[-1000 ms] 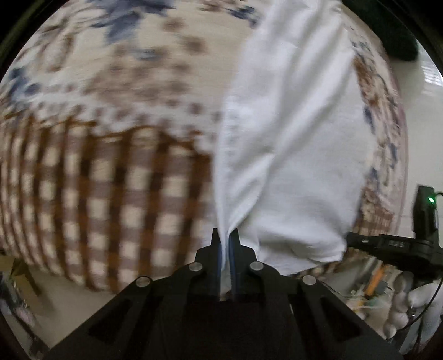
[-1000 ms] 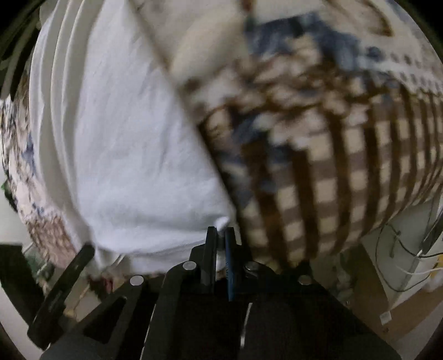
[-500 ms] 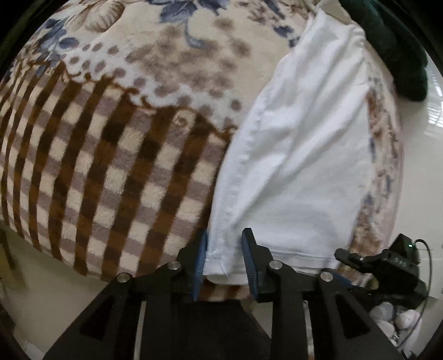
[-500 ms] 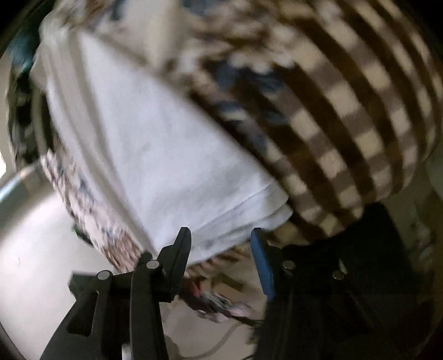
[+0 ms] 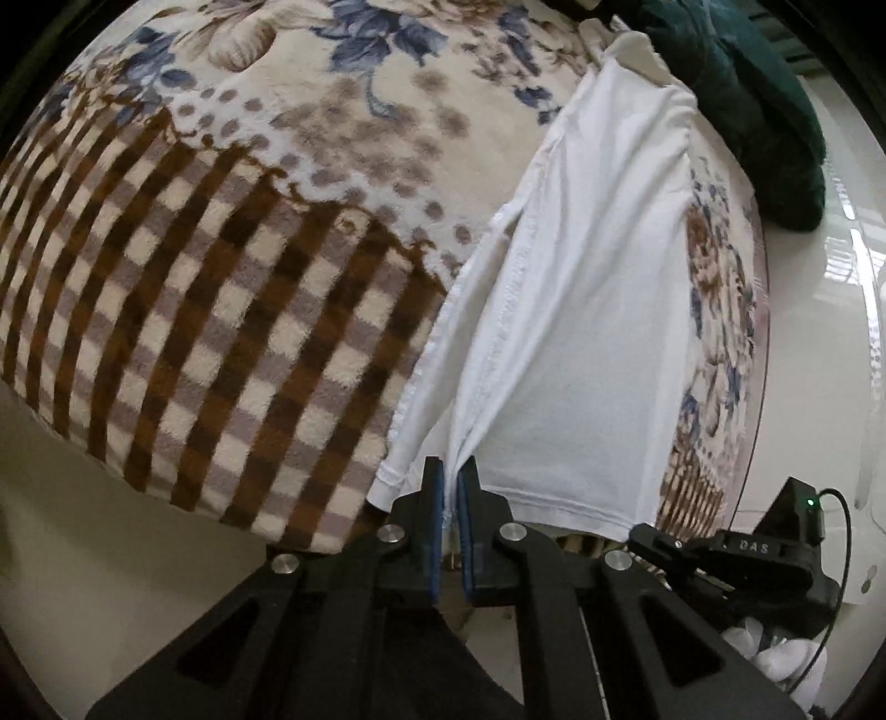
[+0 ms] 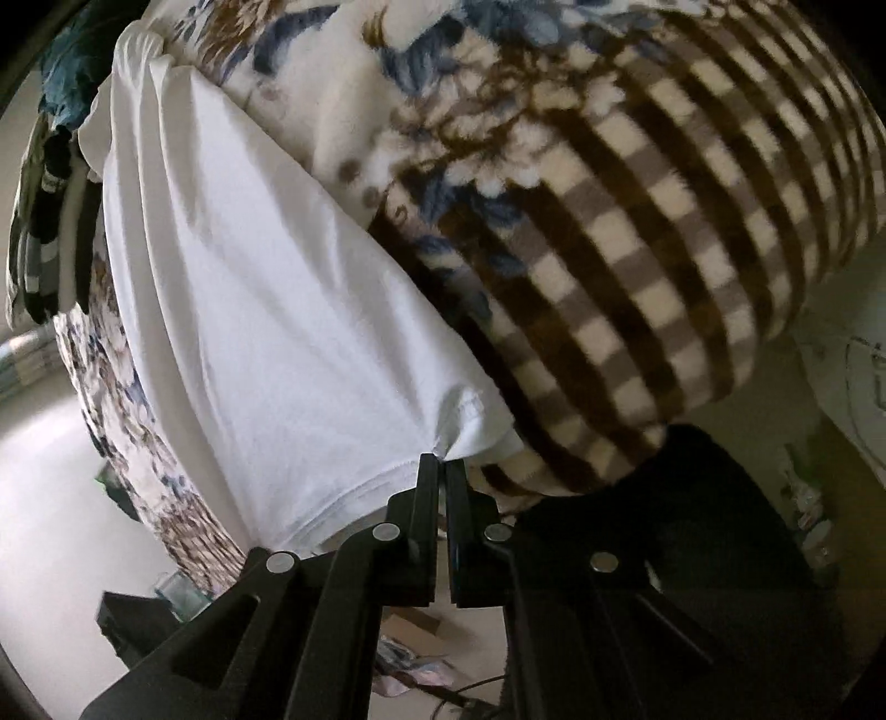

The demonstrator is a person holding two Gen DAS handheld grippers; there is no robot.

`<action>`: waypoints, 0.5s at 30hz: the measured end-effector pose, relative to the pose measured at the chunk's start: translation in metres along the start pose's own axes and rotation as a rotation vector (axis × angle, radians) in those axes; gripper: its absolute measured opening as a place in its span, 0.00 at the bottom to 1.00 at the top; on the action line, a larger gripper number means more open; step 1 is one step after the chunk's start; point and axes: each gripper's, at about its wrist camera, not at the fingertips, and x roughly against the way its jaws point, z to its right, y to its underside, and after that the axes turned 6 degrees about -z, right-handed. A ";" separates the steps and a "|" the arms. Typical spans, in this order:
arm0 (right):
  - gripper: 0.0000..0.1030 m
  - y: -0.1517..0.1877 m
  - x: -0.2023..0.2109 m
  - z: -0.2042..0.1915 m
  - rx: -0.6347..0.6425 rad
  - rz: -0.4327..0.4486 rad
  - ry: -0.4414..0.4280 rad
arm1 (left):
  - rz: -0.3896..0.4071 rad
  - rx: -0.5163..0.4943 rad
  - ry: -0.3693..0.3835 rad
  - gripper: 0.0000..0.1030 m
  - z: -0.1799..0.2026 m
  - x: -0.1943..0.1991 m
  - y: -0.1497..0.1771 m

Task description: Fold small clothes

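A white garment [image 5: 587,310] lies folded lengthwise on a patterned blanket [image 5: 221,277]. It runs from the near blanket edge toward the far side. My left gripper [image 5: 449,471] is shut on the white garment's near hem, which bunches between the pads. In the right wrist view the white garment [image 6: 249,310] fills the left half. My right gripper [image 6: 441,462] is shut on the garment's near corner, where the cloth puckers at the fingertips. The other gripper's body [image 5: 775,554] shows at the lower right of the left wrist view.
The blanket has a brown check border [image 6: 664,249] and a blue floral centre [image 5: 382,33]. A dark green cloth [image 5: 747,99] lies at the far right. Striped clothes [image 6: 44,221] lie at the far left of the right wrist view. Pale floor [image 5: 819,360] surrounds the bed.
Half a second ago both grippers were open at the garment's near hem. Both have now closed on the white cloth.
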 end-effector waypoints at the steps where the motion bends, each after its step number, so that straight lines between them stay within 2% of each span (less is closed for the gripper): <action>1: 0.02 0.001 -0.001 0.000 0.010 -0.001 0.016 | -0.005 0.002 -0.008 0.03 -0.002 -0.004 -0.002; 3: 0.02 -0.017 -0.006 0.000 0.014 -0.010 0.043 | -0.019 0.012 -0.034 0.03 -0.007 -0.019 -0.006; 8: 0.02 -0.025 -0.037 -0.013 0.014 -0.034 0.074 | -0.066 -0.008 -0.087 0.04 -0.008 -0.050 -0.017; 12: 0.06 -0.036 -0.040 -0.014 0.049 -0.114 0.062 | -0.125 -0.024 -0.046 0.07 0.000 -0.030 -0.020; 13: 0.08 -0.036 -0.034 -0.015 0.069 -0.135 0.040 | -0.121 -0.041 -0.049 0.15 0.005 -0.019 -0.020; 14: 0.20 -0.039 -0.024 -0.012 0.094 -0.144 0.042 | -0.109 -0.061 -0.065 0.27 0.009 -0.009 -0.022; 15: 0.30 -0.039 -0.017 -0.016 0.112 -0.139 0.048 | -0.089 -0.083 -0.070 0.31 0.013 0.000 -0.024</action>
